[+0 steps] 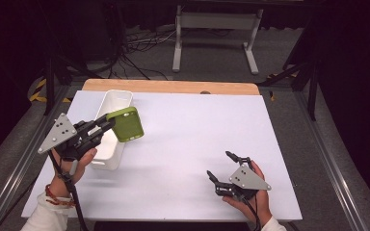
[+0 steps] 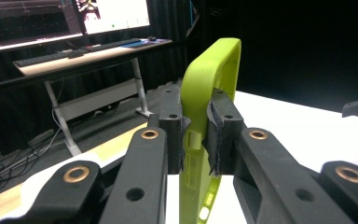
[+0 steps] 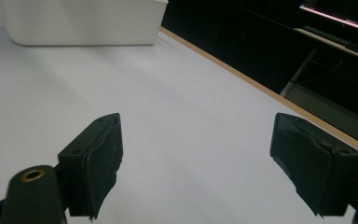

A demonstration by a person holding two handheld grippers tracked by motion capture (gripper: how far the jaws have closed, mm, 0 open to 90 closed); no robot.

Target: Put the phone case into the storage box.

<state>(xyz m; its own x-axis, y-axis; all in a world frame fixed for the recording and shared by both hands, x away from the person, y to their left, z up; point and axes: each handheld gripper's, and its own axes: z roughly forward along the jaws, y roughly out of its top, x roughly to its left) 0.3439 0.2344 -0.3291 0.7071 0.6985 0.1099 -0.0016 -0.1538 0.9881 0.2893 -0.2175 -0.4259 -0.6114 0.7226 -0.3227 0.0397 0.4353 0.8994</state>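
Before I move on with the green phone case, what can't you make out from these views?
- White bin interior: high view, the left gripper and green phone case cover part of it.
- Case's lower end: left gripper view, cut off by the bottom edge.
- Bin top: right gripper view, cut off by the upper edge.

Lab, black curtains, desk (image 2: 93,51) with monitors (image 2: 65,16), floor cables (image 1: 139,48)

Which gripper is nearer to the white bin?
Left. The left gripper, clamped on the green phone case, hangs at the white bin on the table's left side. The right gripper, jaws open, sits apart at the table's near right.
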